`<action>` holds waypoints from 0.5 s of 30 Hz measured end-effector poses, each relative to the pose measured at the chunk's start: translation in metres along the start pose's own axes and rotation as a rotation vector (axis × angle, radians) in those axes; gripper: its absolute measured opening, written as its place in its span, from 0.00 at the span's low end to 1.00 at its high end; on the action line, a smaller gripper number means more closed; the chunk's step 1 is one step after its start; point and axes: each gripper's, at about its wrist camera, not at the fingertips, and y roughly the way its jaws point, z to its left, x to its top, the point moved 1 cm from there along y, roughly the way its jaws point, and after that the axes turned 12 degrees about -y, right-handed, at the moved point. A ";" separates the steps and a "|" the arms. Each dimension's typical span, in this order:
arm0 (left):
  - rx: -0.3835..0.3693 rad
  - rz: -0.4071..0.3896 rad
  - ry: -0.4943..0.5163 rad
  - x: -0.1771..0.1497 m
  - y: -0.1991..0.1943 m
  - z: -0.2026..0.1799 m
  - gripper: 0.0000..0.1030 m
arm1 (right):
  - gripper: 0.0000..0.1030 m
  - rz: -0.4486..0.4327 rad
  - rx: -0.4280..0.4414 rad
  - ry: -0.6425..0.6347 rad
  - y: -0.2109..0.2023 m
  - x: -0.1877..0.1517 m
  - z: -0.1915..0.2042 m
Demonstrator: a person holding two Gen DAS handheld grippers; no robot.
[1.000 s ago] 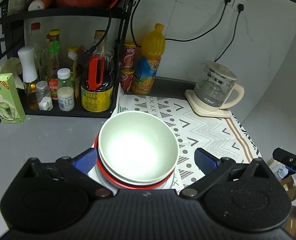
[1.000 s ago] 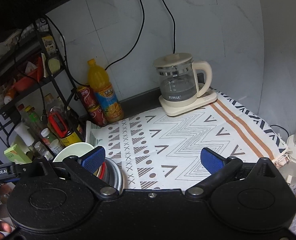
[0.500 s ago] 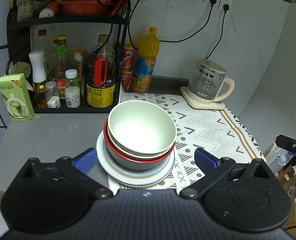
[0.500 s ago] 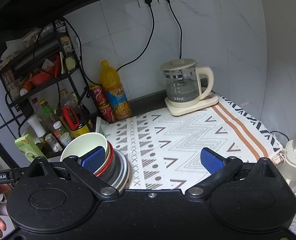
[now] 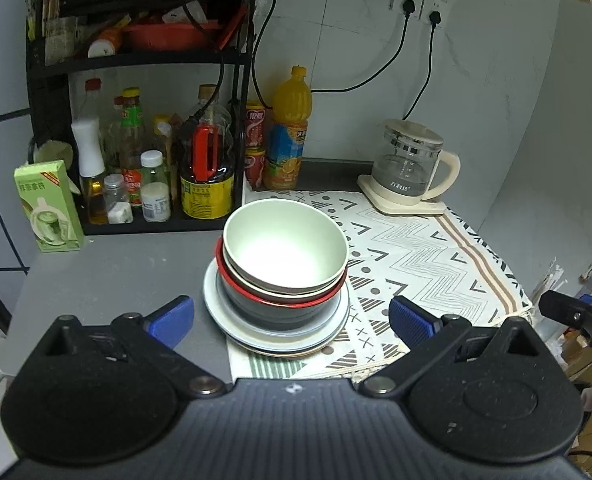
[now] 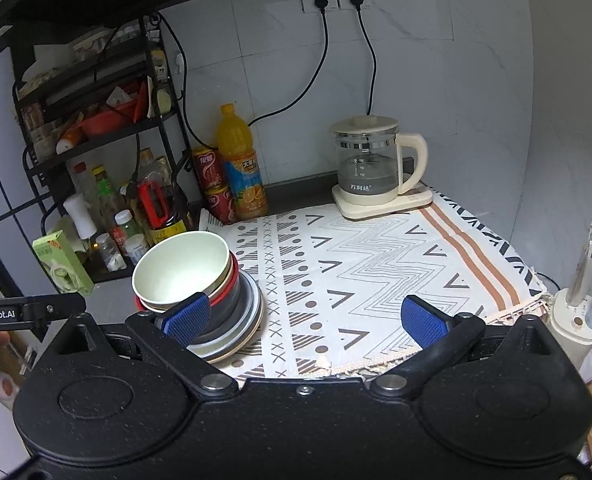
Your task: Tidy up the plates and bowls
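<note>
A pale green bowl (image 5: 286, 250) tops a stack of nested bowls, one red-rimmed (image 5: 280, 300), resting on stacked plates (image 5: 216, 300) at the left edge of a patterned cloth (image 5: 415, 256). My left gripper (image 5: 292, 320) hovers open just in front of the stack, holding nothing. In the right wrist view the same green bowl (image 6: 180, 268) and plates (image 6: 252, 312) sit at lower left. My right gripper (image 6: 303, 320) is open over the cloth (image 6: 375, 260), its left fingertip (image 6: 186, 320) overlapping the stack in the image.
A black rack (image 5: 144, 60) of bottles and jars stands at the back left, with a green carton (image 5: 48, 206) beside it. An orange drink bottle (image 5: 290, 128), red cans (image 5: 256, 144) and a glass kettle (image 5: 409, 168) line the wall. A holder with straws (image 6: 579, 308) stands at the right.
Both grippers have pulled back and up from the stack, which now looks smaller and farther away. The bowls and plates have not moved.
</note>
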 end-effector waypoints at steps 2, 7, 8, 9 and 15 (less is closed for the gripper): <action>0.005 0.001 0.000 -0.001 -0.003 0.000 0.99 | 0.99 -0.005 0.002 -0.003 -0.003 -0.001 0.002; 0.020 -0.003 0.031 -0.005 -0.010 -0.005 0.99 | 0.99 -0.009 0.014 -0.002 -0.007 0.000 0.003; 0.021 -0.004 0.032 -0.005 -0.011 -0.005 0.99 | 0.99 -0.010 0.015 -0.001 -0.007 0.000 0.002; 0.025 -0.001 0.032 -0.006 -0.011 -0.005 0.99 | 0.99 -0.009 0.014 0.002 -0.007 -0.001 0.002; 0.027 0.018 0.034 -0.007 -0.011 -0.007 0.99 | 0.99 0.001 0.057 0.011 -0.006 -0.004 0.000</action>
